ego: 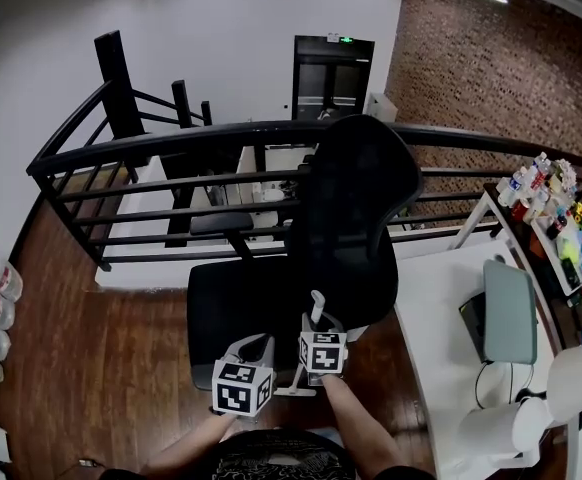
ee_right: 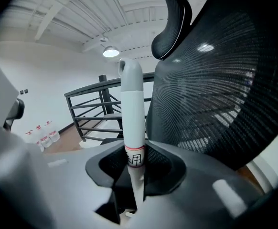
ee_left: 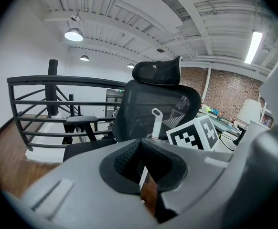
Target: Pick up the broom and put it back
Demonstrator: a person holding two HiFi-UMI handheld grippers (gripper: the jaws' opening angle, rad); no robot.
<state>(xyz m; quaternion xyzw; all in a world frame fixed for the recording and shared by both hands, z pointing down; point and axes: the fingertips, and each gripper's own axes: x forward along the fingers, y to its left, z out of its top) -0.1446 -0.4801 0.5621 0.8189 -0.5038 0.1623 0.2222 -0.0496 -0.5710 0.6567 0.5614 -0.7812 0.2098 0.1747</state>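
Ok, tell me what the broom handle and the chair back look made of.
Broom handle: probably smooth white plastic, slightly glossy, with a moulded hanging loop on top. Chair back: black woven mesh, matte. The fine weave is visible and light shows through it.

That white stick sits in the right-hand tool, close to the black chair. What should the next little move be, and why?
Probably a short lift straight up. The right tool looks closed around the broom handle, which stands upright right beside the office chair. Raising it first should get the broom clear of the chair before it is carried off.
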